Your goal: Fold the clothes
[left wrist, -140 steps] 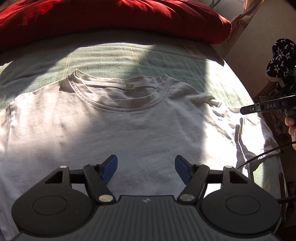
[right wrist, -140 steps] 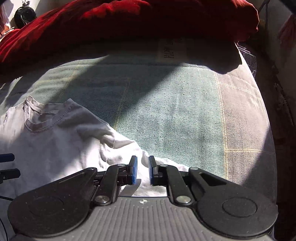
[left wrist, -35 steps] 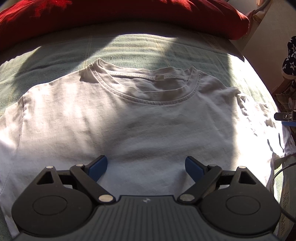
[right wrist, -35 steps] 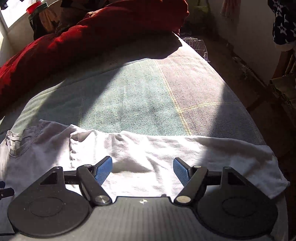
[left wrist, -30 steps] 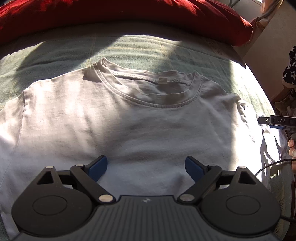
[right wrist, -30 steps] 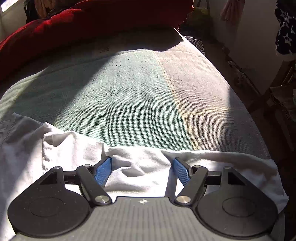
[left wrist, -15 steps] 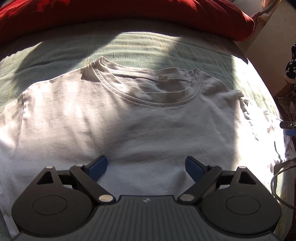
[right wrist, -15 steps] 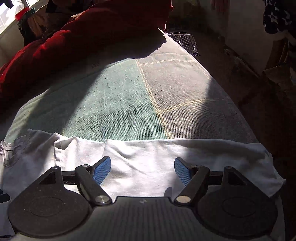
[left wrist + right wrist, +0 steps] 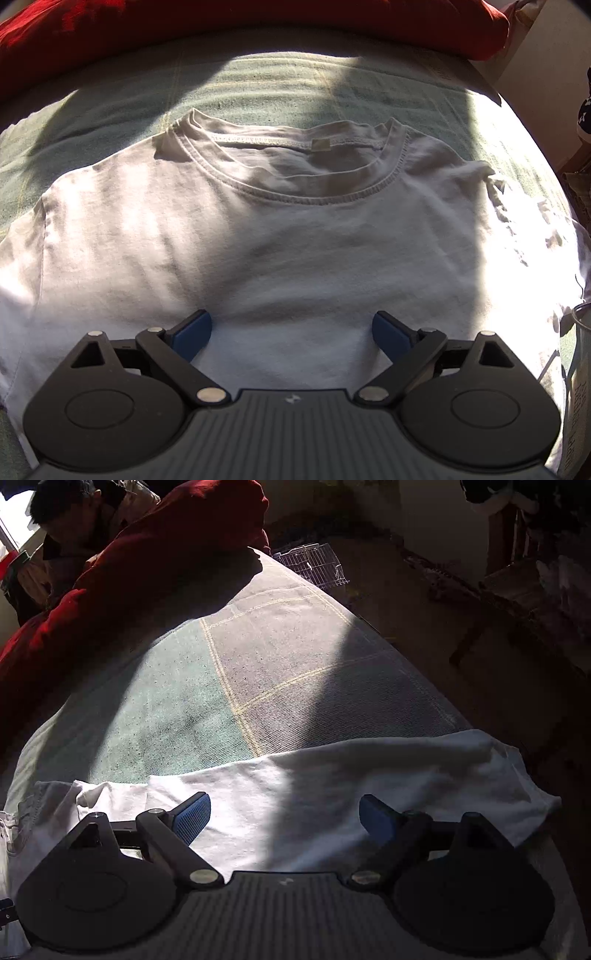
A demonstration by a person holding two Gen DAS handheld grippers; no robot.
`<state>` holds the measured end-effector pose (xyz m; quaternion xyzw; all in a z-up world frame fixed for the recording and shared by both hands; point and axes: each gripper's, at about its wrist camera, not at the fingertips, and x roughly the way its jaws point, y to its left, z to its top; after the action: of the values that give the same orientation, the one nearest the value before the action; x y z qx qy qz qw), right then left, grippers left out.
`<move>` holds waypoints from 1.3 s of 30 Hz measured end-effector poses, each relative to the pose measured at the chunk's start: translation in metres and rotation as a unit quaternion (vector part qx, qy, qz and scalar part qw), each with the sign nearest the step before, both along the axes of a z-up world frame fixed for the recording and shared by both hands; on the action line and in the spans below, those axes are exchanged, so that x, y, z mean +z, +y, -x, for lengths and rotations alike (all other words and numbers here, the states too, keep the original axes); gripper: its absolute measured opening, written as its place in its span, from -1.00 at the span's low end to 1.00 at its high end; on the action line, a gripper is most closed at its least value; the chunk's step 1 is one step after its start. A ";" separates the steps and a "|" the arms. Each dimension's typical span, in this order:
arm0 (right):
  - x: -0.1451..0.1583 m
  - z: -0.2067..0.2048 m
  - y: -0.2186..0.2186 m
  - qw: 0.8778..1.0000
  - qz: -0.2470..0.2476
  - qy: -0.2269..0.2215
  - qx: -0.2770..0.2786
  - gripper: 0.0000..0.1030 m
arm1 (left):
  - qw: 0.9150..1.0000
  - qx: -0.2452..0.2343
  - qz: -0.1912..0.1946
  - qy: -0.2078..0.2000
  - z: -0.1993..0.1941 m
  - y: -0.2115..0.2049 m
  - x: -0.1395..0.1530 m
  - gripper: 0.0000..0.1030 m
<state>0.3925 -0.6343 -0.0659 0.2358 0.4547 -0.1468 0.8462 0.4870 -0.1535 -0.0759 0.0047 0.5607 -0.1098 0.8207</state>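
Observation:
A white t-shirt [image 9: 288,236] lies flat and face up on the bed, its round collar [image 9: 295,173] toward the far side. My left gripper [image 9: 291,328] hovers open over the shirt's chest, nothing between its blue pads. In the right wrist view the shirt's right sleeve [image 9: 369,782] is spread out toward the bed's edge. My right gripper [image 9: 284,812] hangs just above that sleeve, its jaws opening wide, and the cloth lies loose below them.
A green and grey checked blanket [image 9: 229,672] covers the bed. A red duvet [image 9: 258,18] is bunched along the far side. The bed's right edge drops to a dark floor with a wire rack [image 9: 314,566] and a wooden chair [image 9: 524,590]. A person [image 9: 66,513] is at upper left.
My right gripper let go of the sleeve it pinched earlier, spread its jaws wider and rolled while sliding toward the bed's edge. The sleeve now lies flatter. The left gripper stayed almost still.

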 end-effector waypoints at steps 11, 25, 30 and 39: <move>-0.044 -0.010 -0.098 0.996 -0.062 -0.008 -0.064 1.00 | 1.000 0.003 -0.015 0.010 -0.003 -0.007 -0.003 0.90; 0.007 -0.006 -0.030 0.983 -0.172 -0.060 -0.019 1.00 | 1.000 0.007 0.001 -0.014 0.007 0.006 0.013 0.88; 0.009 -0.023 0.062 0.970 -0.229 -0.050 0.064 1.00 | 0.999 0.023 0.013 -0.036 0.030 0.038 0.032 0.88; -0.015 -0.038 0.218 0.951 -0.256 0.008 0.171 1.00 | 0.995 0.086 0.040 -0.015 0.071 0.115 0.012 0.88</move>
<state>0.4302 -0.4163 -0.0804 0.3623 0.5172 0.1197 0.7661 0.4161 -0.0386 -0.0641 -0.0750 0.5422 -0.0611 0.8347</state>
